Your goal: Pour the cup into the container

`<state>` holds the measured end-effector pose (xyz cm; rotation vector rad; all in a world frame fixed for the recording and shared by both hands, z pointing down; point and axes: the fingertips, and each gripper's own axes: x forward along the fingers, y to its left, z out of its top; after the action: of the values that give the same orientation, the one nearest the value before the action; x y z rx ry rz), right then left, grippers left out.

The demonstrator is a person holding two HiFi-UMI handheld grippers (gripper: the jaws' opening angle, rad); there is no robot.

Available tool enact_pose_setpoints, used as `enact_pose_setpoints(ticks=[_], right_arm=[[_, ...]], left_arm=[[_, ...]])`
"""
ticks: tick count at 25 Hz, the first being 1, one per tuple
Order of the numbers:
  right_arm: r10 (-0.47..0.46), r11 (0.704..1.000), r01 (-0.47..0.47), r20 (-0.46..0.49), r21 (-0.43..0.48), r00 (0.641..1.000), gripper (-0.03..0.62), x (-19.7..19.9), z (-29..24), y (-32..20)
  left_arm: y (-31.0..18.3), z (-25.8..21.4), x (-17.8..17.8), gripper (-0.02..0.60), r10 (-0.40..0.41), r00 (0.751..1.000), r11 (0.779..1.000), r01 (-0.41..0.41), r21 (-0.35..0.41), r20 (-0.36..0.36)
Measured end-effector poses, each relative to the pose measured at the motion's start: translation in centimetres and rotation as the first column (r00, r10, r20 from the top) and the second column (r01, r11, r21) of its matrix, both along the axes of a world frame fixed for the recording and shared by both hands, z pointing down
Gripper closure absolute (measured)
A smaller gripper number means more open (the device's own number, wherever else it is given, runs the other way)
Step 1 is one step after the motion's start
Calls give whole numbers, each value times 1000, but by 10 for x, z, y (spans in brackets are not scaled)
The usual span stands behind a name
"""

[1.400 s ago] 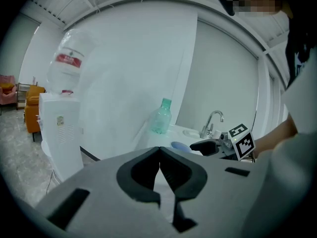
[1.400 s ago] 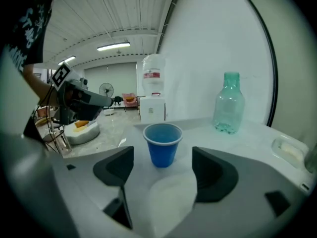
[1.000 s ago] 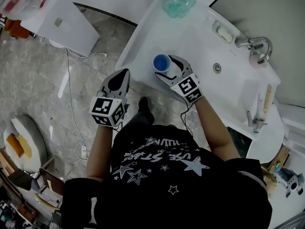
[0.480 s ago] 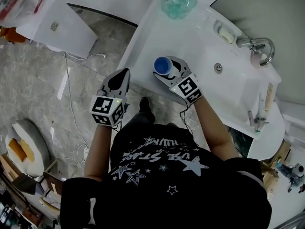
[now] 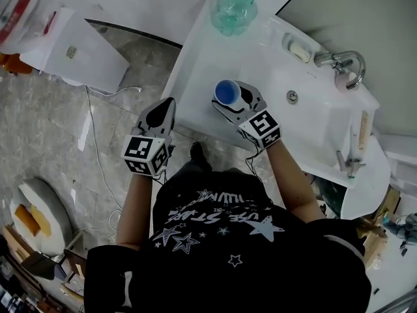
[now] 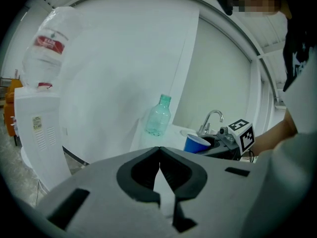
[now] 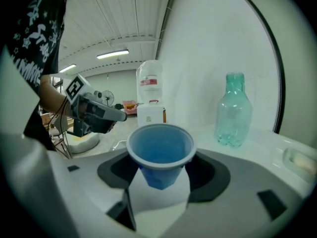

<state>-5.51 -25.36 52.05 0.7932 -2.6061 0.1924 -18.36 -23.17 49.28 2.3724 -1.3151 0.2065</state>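
Observation:
A blue plastic cup (image 5: 226,91) stands on the white counter (image 5: 199,70) near its front edge, left of the sink basin (image 5: 317,119). My right gripper (image 5: 232,96) is around it and its jaws are closing; in the right gripper view the dark pads meet the sides of the cup (image 7: 161,152). A clear green bottle (image 5: 233,8) stands at the counter's far end, and it shows behind the cup as the bottle (image 7: 233,115). My left gripper (image 5: 161,112) hangs over the floor left of the counter, shut and empty, jaw tips touching (image 6: 159,150).
A faucet (image 5: 340,60) and a soap dish (image 5: 299,49) sit behind the basin. Small tools lie on the counter's right end (image 5: 355,145). A white water dispenser (image 5: 71,38) stands on the tiled floor to the left, with cables (image 5: 94,129) trailing past it.
The right gripper's jaws have drawn in around the blue cup. The left gripper has stayed where it was, and the head view has shifted slightly.

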Motion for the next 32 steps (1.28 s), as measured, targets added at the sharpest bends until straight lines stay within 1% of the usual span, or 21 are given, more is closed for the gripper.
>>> enact_pose_setpoints(ticks=[4,8,10,14,19,25,32], right_arm=[[43,999,-43,-2,-16,999,303,15,-25,-16],[58,998,-59,-19,-18,998,303,30,-48,-32],[67,998,-67,-12,-14,998,303,40,-61,-41],[100,995,-100,6,-13,995,303,64,-88,-65],[111,991,-107,46,-76,993,303,84,-120,-95],[103,994,-102,10,-40,995,303,99,-149,-128],[114,993,-114,6,-39,993,304,107,-182,-166]], left_arm=[[-9,-7,11,572,34,999,999,-34,8,-5],[-19,-21,25,572,59,998,997,-59,44,9],[-24,-28,29,572,50,999,997,-50,56,11],[-39,-48,29,572,1,1000,997,-2,81,8],[-61,-74,30,572,-43,999,993,42,109,11],[-88,-100,42,572,-33,999,989,28,148,32],[-120,-118,56,572,8,998,986,-19,164,67]])
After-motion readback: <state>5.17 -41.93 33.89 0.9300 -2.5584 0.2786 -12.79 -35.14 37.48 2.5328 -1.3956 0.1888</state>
